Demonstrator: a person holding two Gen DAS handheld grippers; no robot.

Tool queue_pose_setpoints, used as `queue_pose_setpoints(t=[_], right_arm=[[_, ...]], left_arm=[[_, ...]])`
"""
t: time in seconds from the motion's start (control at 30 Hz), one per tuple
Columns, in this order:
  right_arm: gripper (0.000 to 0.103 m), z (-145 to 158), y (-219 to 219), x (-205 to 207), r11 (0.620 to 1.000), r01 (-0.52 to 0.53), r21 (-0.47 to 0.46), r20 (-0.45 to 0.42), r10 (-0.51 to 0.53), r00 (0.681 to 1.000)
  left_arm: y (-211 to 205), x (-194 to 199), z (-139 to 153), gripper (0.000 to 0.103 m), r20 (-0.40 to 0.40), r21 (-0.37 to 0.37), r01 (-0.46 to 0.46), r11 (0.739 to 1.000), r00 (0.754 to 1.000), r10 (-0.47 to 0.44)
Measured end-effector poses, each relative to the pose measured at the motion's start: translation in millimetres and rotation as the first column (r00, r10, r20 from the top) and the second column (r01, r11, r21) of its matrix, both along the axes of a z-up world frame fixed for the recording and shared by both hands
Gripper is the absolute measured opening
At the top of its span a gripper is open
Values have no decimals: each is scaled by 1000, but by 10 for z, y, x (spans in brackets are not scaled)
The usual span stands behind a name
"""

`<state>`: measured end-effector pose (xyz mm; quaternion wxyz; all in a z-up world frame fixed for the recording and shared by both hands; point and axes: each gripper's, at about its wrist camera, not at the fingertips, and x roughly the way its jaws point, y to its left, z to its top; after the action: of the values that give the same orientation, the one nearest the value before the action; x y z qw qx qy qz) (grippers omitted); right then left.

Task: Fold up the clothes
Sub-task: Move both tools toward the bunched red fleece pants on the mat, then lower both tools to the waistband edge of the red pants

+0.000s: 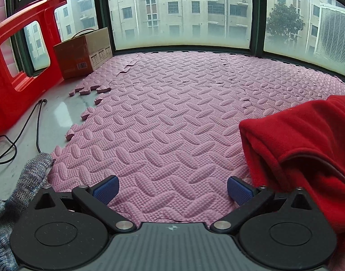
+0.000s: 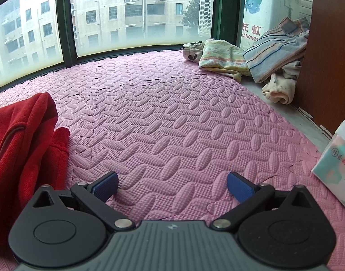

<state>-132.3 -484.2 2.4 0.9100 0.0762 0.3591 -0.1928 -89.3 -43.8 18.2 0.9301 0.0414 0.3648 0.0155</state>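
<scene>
Both grippers, left (image 1: 171, 188) and right (image 2: 172, 186), hover with jaws spread wide and empty over the pink mat (image 1: 172, 113). A red garment (image 1: 308, 149) lies bunched on the mat between them, touching neither.

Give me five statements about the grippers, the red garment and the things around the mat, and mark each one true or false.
1. The left gripper is open and holds nothing. True.
2. The right gripper is shut on the red garment. False: it is open and empty, with the garment lying to its left.
3. The red garment lies on the pink foam mat. True.
4. The cardboard box stands in the middle of the mat. False: it stands at the mat's far left corner by the window.
5. A heap of other clothes lies at the far right of the mat, near the wooden panel. True.
</scene>
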Motion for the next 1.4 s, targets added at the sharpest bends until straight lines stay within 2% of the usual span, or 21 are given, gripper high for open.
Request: queue_pose_setpoints(t=[0.07, 0.47, 0.63, 0.83, 0.97, 1.4], right_arm=[[103, -1, 14, -30, 1000, -11, 4, 0, 11, 1000], [103, 43, 192, -211, 999, -48, 17, 3, 48, 999], [103, 86, 277, -341, 997, -54, 53, 38, 52, 998], [103, 145, 458, -467, 994, -106, 14, 55, 105, 993], [103, 183, 573, -521, 990, -142, 14, 74, 140, 987], [103, 226, 871, -602, 968, -250, 7, 92, 248, 964]], left_arm=[[-46, -53, 21, 103, -1, 16, -2, 1000, 1000, 2], [-63, -288, 142, 103, -25, -24, -16, 1000, 1000, 16], [-159, -378, 230, 103, -47, -68, 15, 998, 999, -18], [-306, -461, 239, 103, -86, -106, 49, 993, 995, -58], [-373, -495, 215, 103, -114, -111, 49, 993, 992, -61], [-551, -626, 223, 103, -124, -101, 97, 990, 986, -109]])
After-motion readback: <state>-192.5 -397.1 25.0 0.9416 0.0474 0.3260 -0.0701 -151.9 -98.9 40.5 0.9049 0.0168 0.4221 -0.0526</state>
